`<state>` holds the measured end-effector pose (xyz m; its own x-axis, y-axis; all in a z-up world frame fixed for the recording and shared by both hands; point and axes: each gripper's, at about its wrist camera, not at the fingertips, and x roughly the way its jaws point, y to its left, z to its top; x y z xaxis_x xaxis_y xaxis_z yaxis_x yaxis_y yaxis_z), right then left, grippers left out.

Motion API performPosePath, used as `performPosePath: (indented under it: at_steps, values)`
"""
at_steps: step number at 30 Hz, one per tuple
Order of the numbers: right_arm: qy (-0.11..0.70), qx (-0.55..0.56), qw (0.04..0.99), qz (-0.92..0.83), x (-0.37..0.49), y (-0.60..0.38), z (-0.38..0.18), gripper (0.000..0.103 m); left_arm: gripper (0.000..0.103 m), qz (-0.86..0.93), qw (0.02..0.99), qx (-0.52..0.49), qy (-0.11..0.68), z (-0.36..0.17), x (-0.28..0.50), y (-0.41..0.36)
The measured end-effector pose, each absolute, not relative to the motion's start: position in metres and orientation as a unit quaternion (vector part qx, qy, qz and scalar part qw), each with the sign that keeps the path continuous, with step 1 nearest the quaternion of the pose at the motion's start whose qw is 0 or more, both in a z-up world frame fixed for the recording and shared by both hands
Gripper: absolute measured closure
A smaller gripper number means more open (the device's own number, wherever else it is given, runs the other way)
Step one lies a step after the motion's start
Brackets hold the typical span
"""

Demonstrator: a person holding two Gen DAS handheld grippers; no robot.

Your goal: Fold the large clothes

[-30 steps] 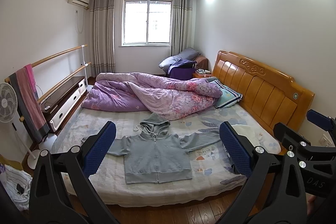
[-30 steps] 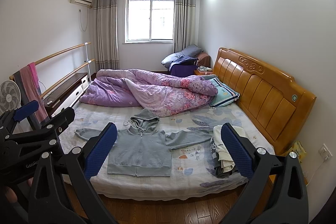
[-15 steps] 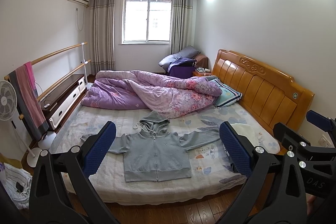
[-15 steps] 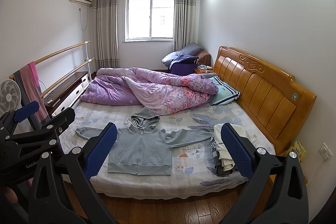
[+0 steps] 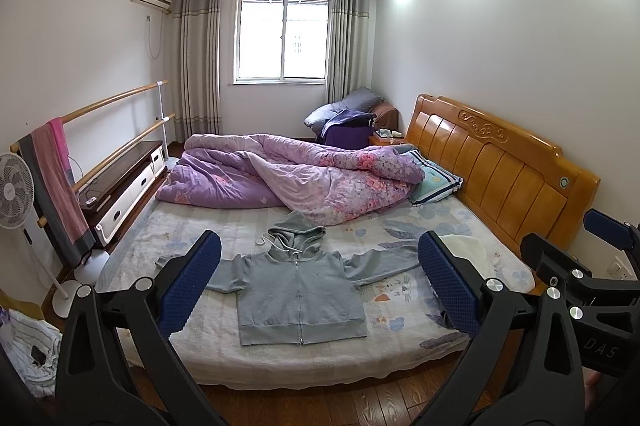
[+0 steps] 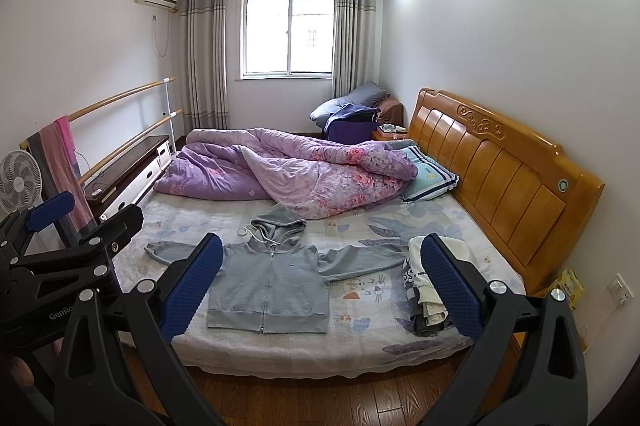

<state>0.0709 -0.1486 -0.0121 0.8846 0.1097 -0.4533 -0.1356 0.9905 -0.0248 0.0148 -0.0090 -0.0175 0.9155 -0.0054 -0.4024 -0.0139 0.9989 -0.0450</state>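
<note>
Fan (image 5: pixel 14 186) and towel rail flank bed's left edge; wood floor strip open at foot. Grey hoodie (image 5: pixel 298 290) flat, sleeves spread, near foot edge of bed (image 5: pixel 304 366); clothes pile (image 6: pixel 424 290) right. Left gripper (image 5: pixel 318 282), right gripper (image 6: pixel 320 284): jaws wide, empty, off the bed.

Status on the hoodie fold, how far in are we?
Done: grey hoodie lies flat on the bed, zipped, sleeves spread. In hand: nothing; left gripper and right gripper are both open, short of the bed. Left: every fold. Other clothes pile sits by the headboard.
</note>
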Motion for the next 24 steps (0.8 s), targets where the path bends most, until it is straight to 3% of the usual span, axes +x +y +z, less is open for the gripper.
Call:
performPosePath:
  at_steps: [24]
  values:
    - [0.235,-0.027,0.969,0.066,0.0709,-0.1463,-0.0147,0.007,0.005,0.004,0.977,-0.024,0.21,-0.0135,0.0142,-0.0039]
